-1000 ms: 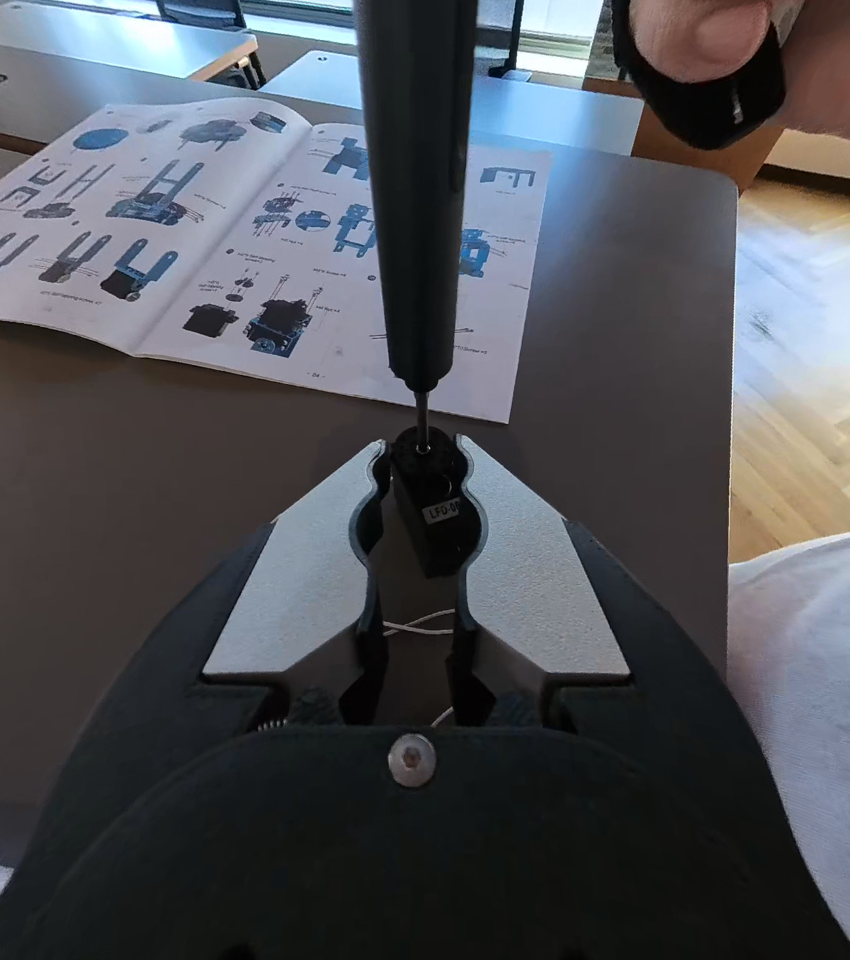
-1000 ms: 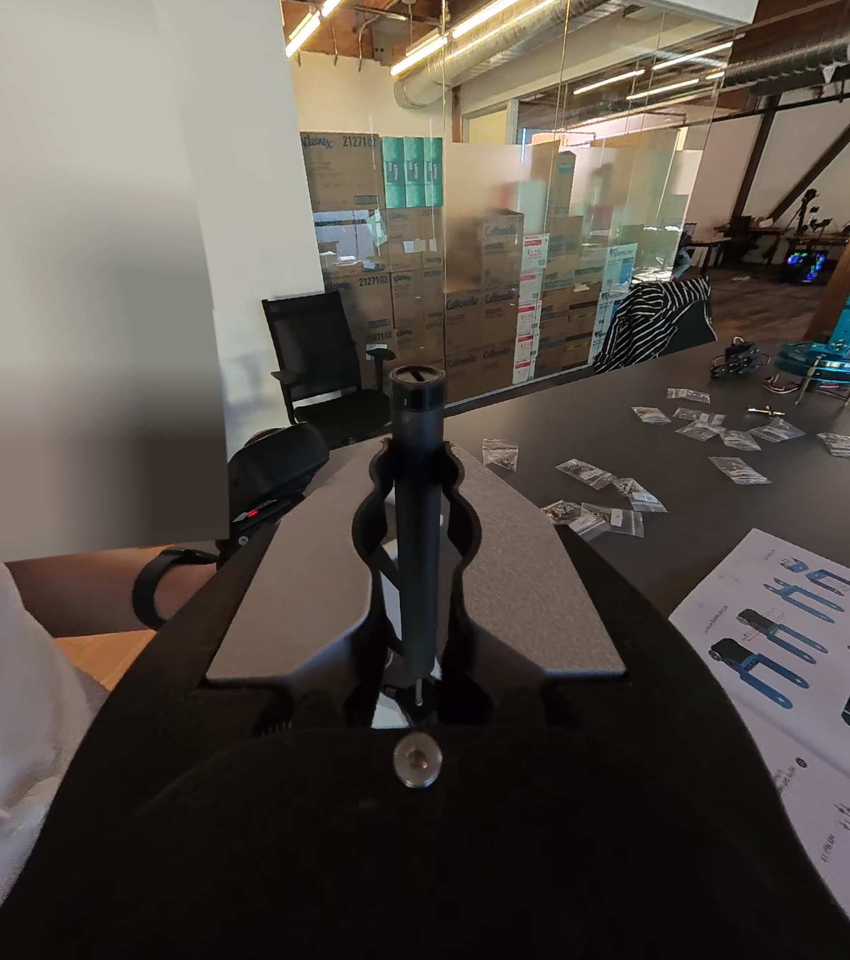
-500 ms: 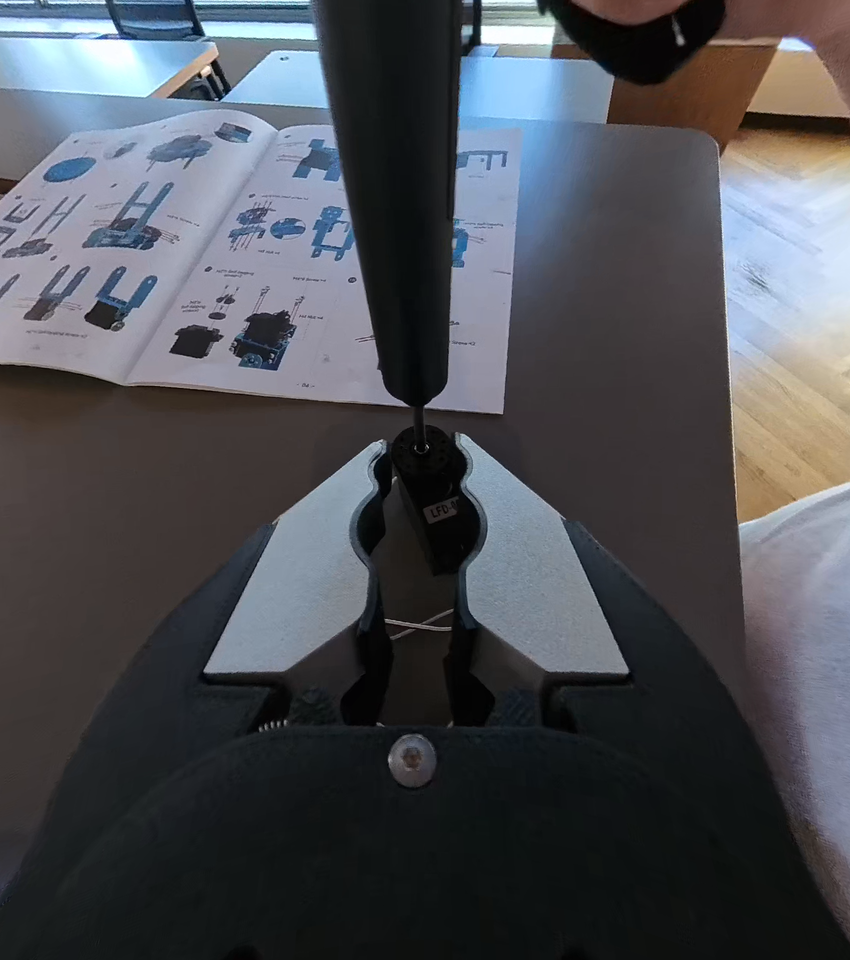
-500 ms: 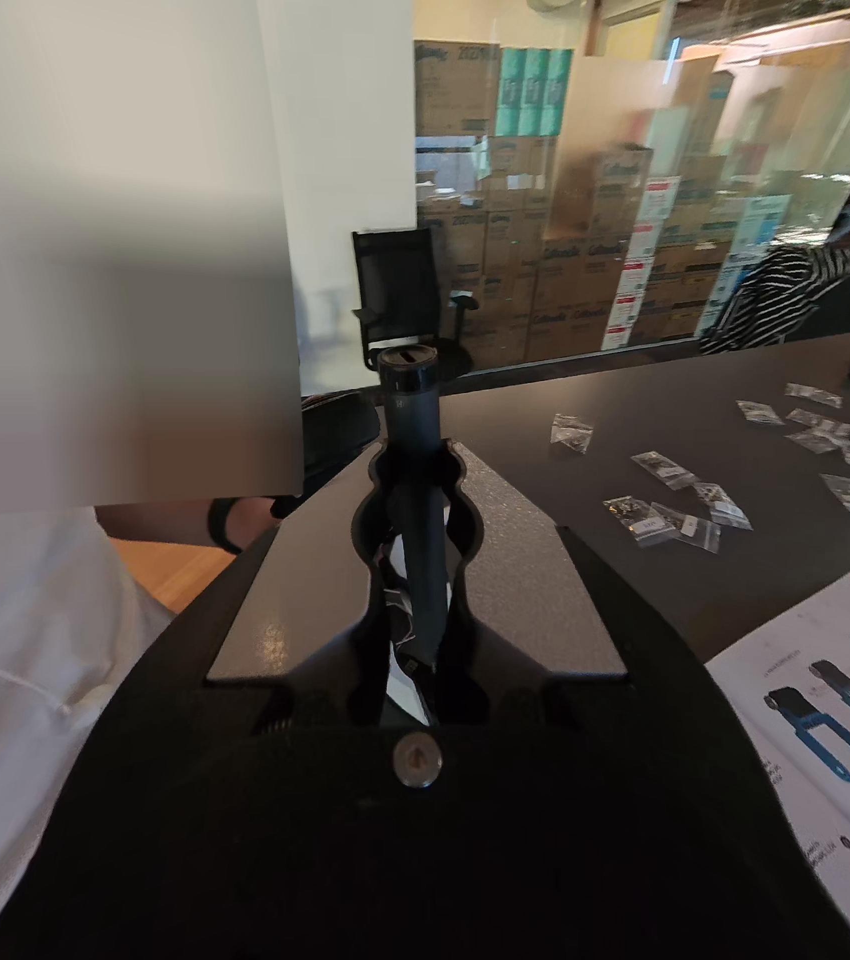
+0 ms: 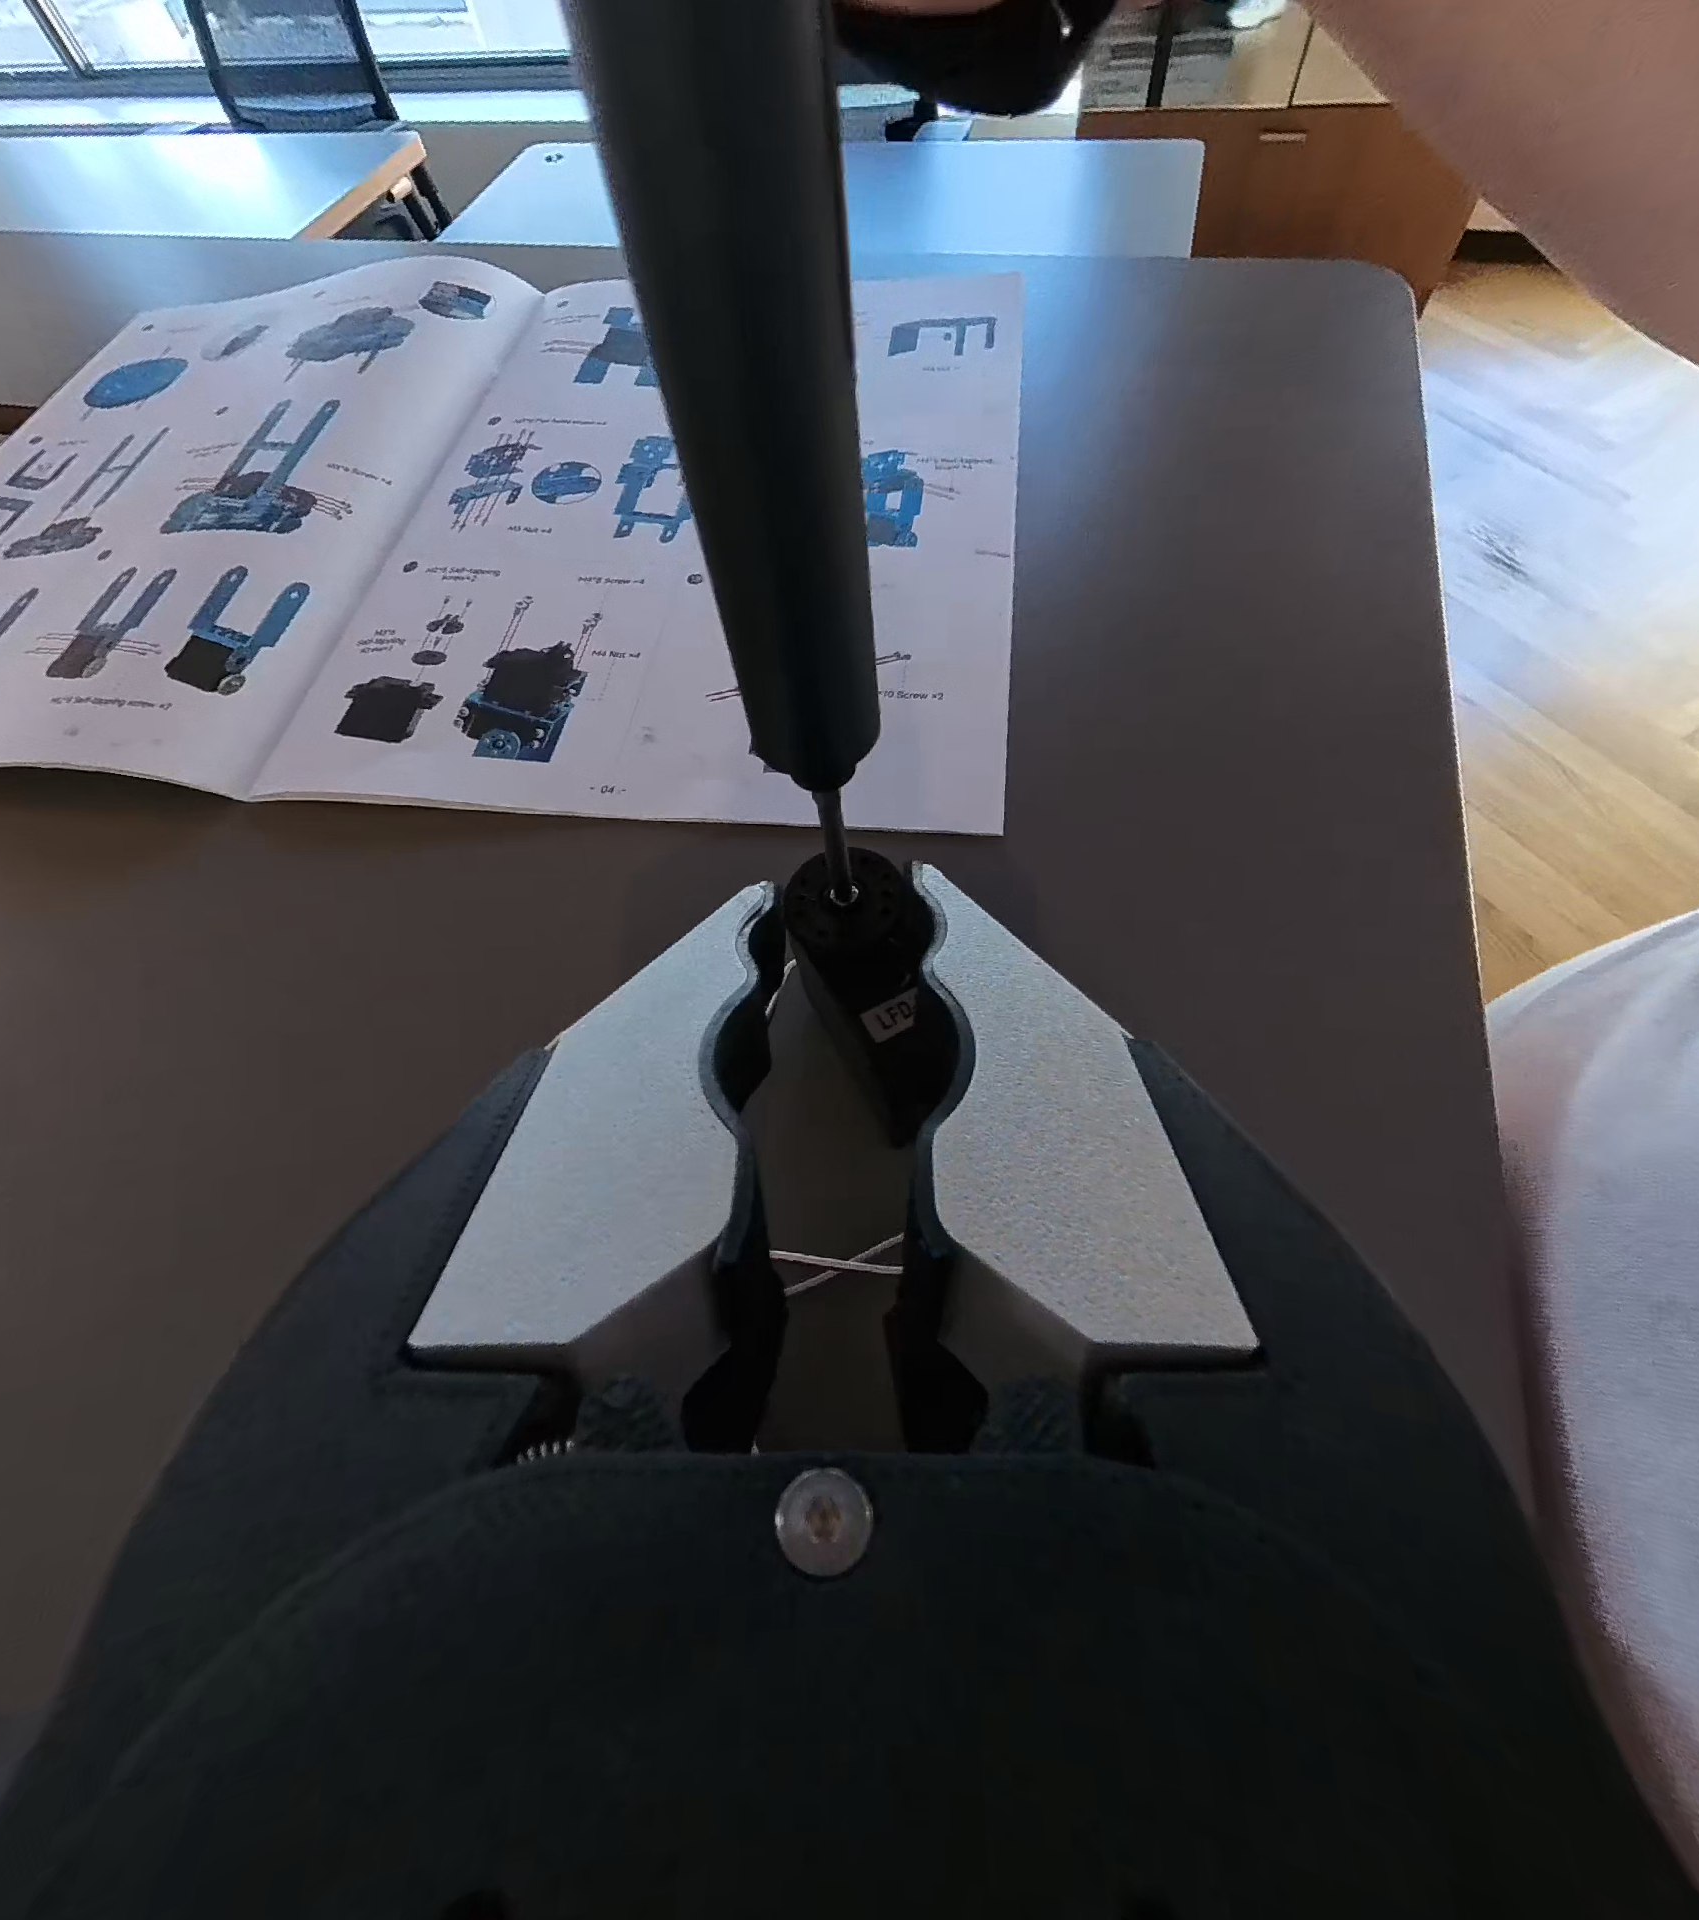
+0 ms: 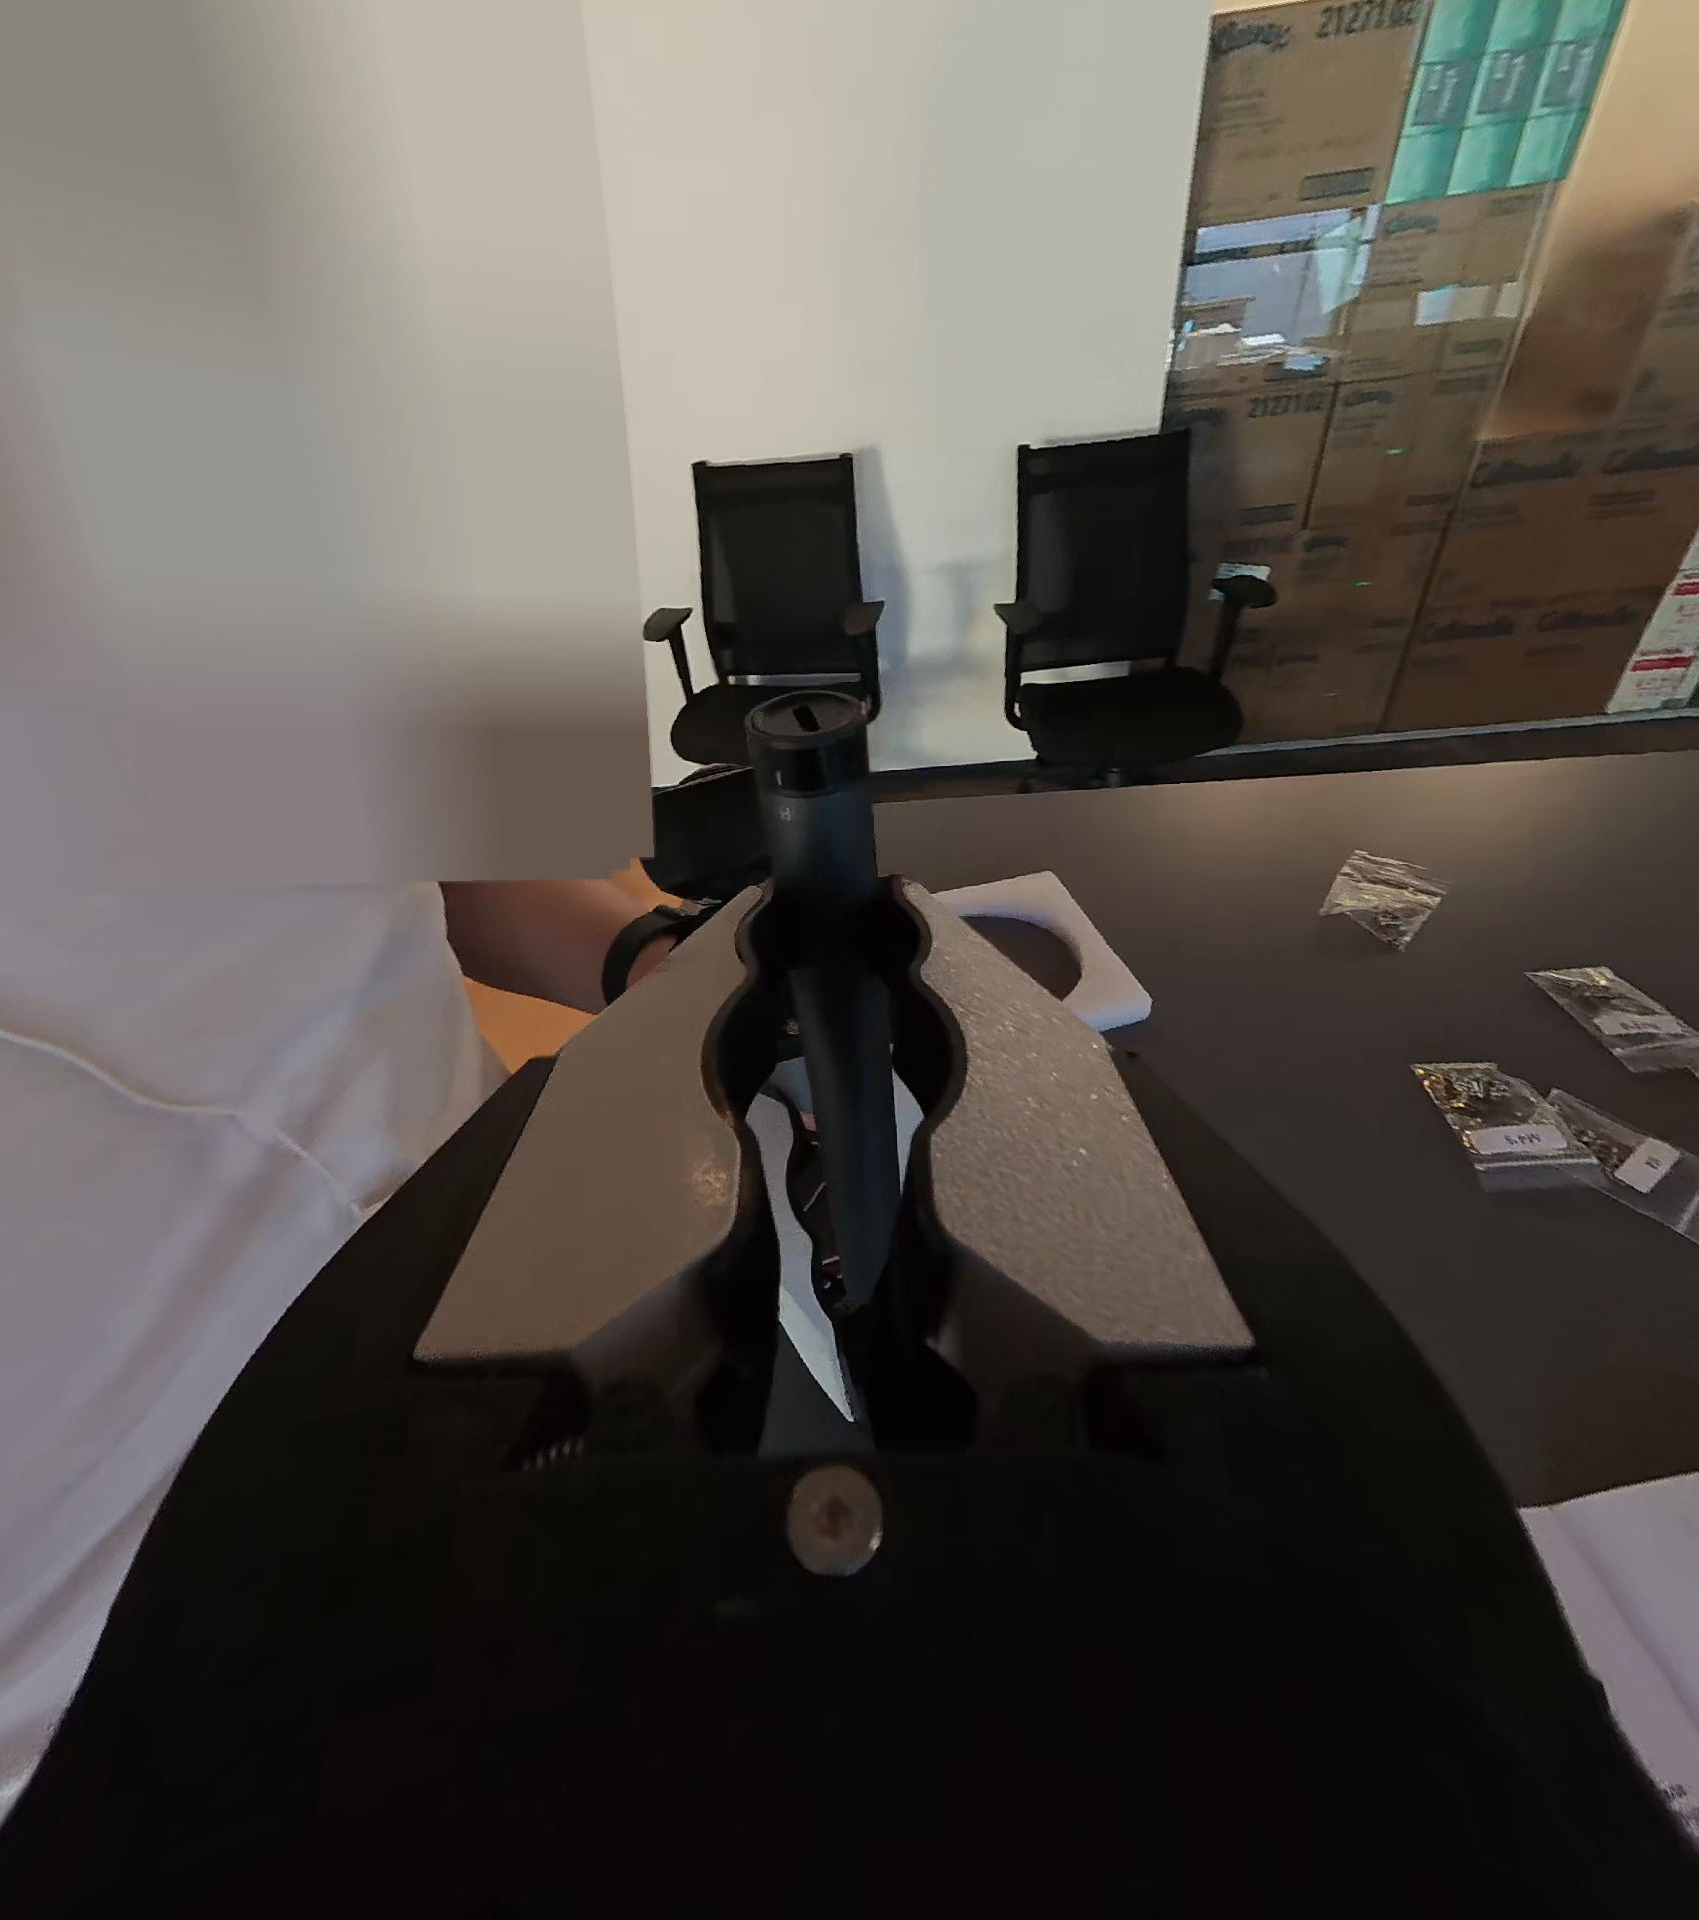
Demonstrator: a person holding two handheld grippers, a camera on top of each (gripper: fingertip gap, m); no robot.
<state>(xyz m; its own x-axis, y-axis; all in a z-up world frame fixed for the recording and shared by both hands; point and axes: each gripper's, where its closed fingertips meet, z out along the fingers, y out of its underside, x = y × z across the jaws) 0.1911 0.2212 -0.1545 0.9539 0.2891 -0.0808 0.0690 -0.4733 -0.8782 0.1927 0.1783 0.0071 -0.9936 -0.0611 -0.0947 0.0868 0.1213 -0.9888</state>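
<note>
Two grippers work over one big dark table. An open booklet with blue and black drawings lies flat on it, past the left gripper. Two black chairs stand by the far wall. A person in a white shirt sits close on the right.

The left gripper is squeezed in on a small black motor block, with only a narrow gap between its jaws. The block stands in the gap near the fingertips and leans a bit. It has a round top with little holes.

The right gripper is closed tight round a long dark screwdriver. The screwdriver comes down from above, and its thin metal bit touches the middle of the round top.

A moment ago the screwdriver stood straighter. Now it leans more to the left at its top end, but the bit sits in the same spot.

Some small clear bags of tiny parts lie on the table, well apart from the grippers. A thin white string crosses between the left jaws.
</note>
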